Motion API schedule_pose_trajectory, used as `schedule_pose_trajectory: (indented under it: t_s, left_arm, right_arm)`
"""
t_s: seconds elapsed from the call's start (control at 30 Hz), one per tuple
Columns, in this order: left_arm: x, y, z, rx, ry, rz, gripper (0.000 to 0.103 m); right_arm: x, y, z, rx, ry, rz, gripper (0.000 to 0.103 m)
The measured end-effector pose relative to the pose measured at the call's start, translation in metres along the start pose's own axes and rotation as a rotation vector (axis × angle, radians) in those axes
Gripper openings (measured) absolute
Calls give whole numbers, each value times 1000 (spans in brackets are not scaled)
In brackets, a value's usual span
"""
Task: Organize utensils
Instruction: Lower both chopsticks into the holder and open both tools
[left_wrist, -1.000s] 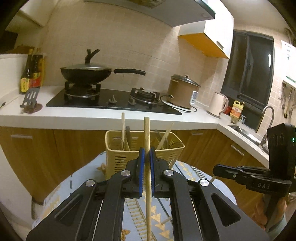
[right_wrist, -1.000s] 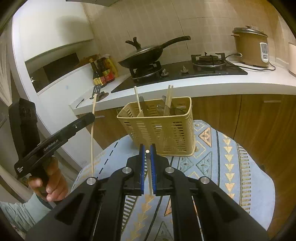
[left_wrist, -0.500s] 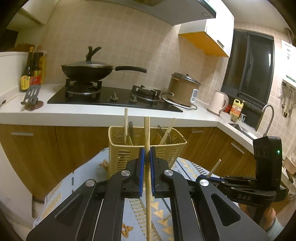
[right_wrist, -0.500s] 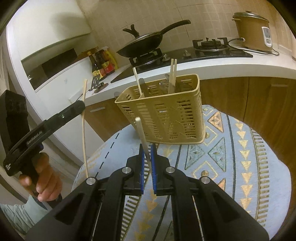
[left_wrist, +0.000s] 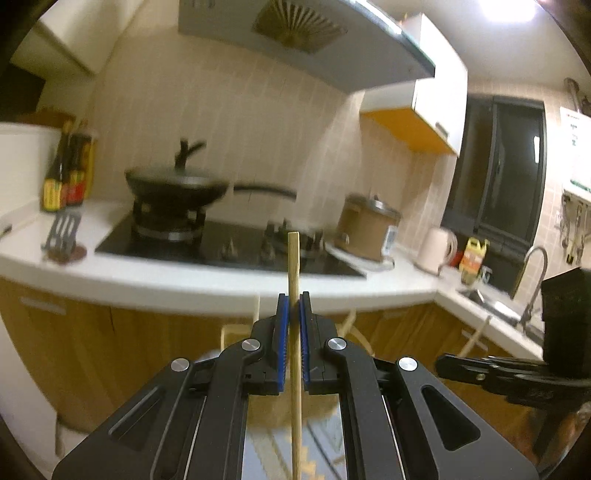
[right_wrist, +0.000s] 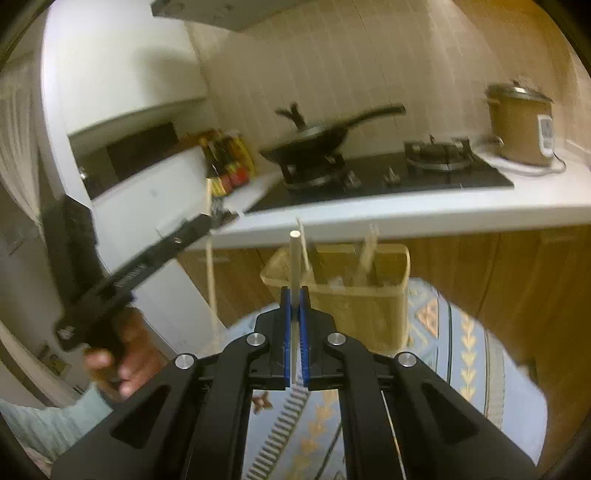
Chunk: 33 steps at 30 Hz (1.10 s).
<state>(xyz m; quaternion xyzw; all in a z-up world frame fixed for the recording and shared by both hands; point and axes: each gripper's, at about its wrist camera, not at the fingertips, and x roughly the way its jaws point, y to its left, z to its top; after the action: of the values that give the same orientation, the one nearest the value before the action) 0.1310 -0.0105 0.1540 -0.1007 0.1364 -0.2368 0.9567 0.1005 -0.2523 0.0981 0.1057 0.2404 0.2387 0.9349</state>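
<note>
My left gripper (left_wrist: 294, 297) is shut on a wooden chopstick (left_wrist: 294, 258) that stands upright, its top well above the fingertips. Behind it only bits of the yellow slotted utensil basket (left_wrist: 227, 332) show. My right gripper (right_wrist: 294, 291) has its jaws closing on a pale chopstick (right_wrist: 294, 254) pinched between the pads, which rises in front of the basket (right_wrist: 369, 306). That basket holds several utensils and chopsticks. In the right wrist view the left gripper (right_wrist: 201, 221) hangs at the left in a person's hand (right_wrist: 122, 354), to the left of the basket.
The basket stands on a round table with a blue patterned cloth (right_wrist: 461, 350). Behind runs a white counter (left_wrist: 110, 273) with a stove, a black wok (left_wrist: 177, 184), sauce bottles (right_wrist: 225, 166), a rice cooker (left_wrist: 369, 229), a kettle (left_wrist: 437, 249) and a sink.
Both grippers have risen with their chopsticks, so the basket sits lower in both views. The right gripper's chopstick now stands more upright and shows longer above the fingertips.
</note>
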Motion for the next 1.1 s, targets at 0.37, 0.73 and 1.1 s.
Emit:
schedule_pose_trajectory:
  t_s: [0.37,0.73,1.1]
  left_arm:
    - [40,-12,41,-17,-186,13,4]
    - [100,0,9,-94,-206,114,4]
    - [97,29,-7,-131,-66,80,27]
  right_arm:
    - [0,3,75,-81,-155,-98,3]
    - [92,-21,69,-66,-61,-185,3]
    - [92,-24,39,-27,-20,-180,69]
